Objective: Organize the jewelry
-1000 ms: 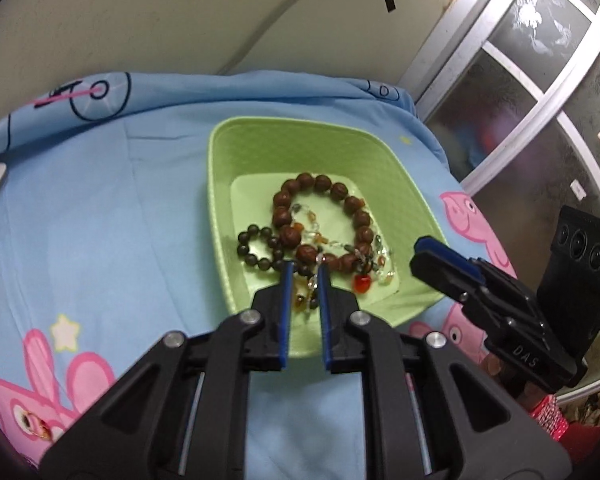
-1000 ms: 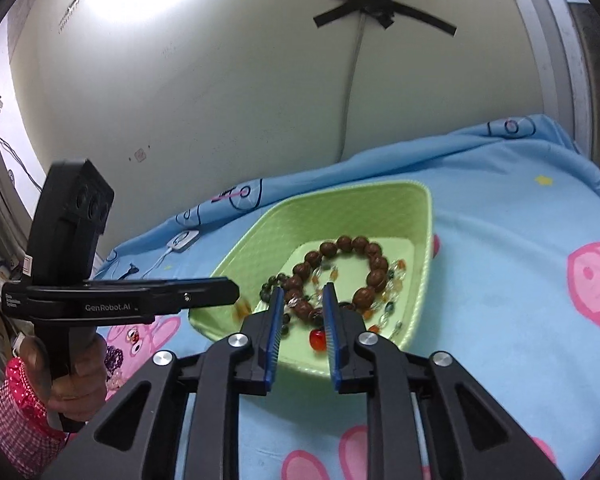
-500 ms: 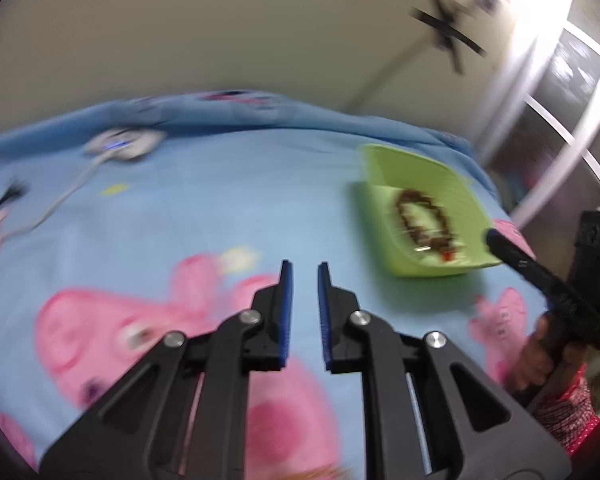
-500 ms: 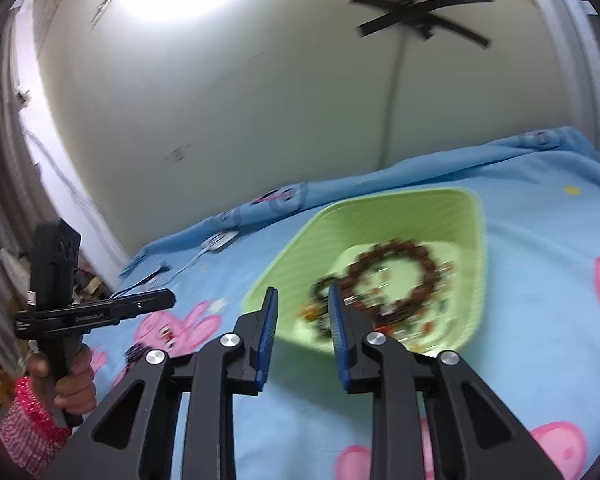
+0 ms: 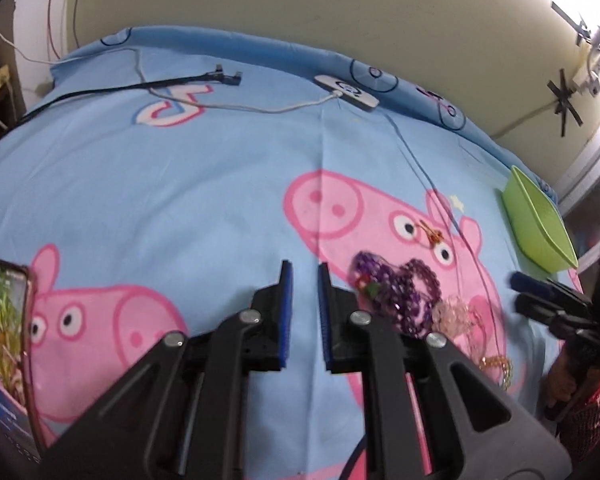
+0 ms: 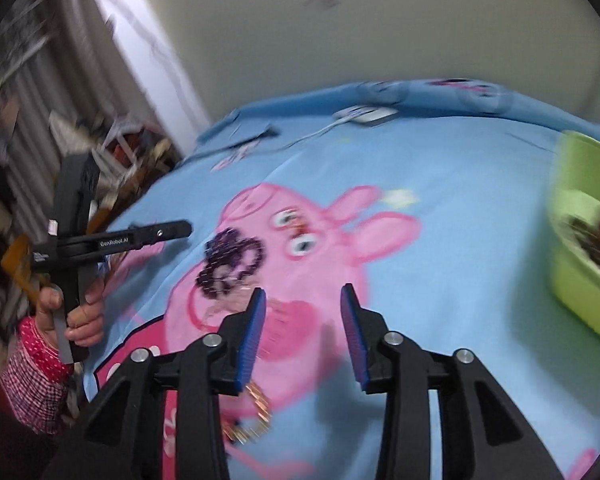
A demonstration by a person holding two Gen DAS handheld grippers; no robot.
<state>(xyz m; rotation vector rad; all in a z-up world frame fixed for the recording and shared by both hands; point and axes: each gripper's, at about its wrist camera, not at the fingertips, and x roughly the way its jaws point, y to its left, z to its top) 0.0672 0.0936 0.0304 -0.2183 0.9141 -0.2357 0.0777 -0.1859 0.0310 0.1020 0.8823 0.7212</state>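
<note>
Sorting beads on a cartoon-pig bedsheet

Left wrist view: a purple bead strand (image 5: 404, 292) lies coiled on the blue bedsheet (image 5: 180, 184), with a pale pink strand (image 5: 456, 312) and a gold chain (image 5: 498, 364) beside it. The left tool (image 5: 303, 280) has its fingers slightly apart, holding nothing, just left of the purple beads. A green tray (image 5: 540, 228) sits well to the right; a phone (image 5: 4, 320) lies at the left edge.

Right wrist view, blurred: the right tool (image 6: 303, 304) is spread wide and empty above the sheet, near the purple beads (image 6: 232, 264). Brown beads (image 6: 596, 236) lie in the green tray (image 6: 576, 280).
</note>
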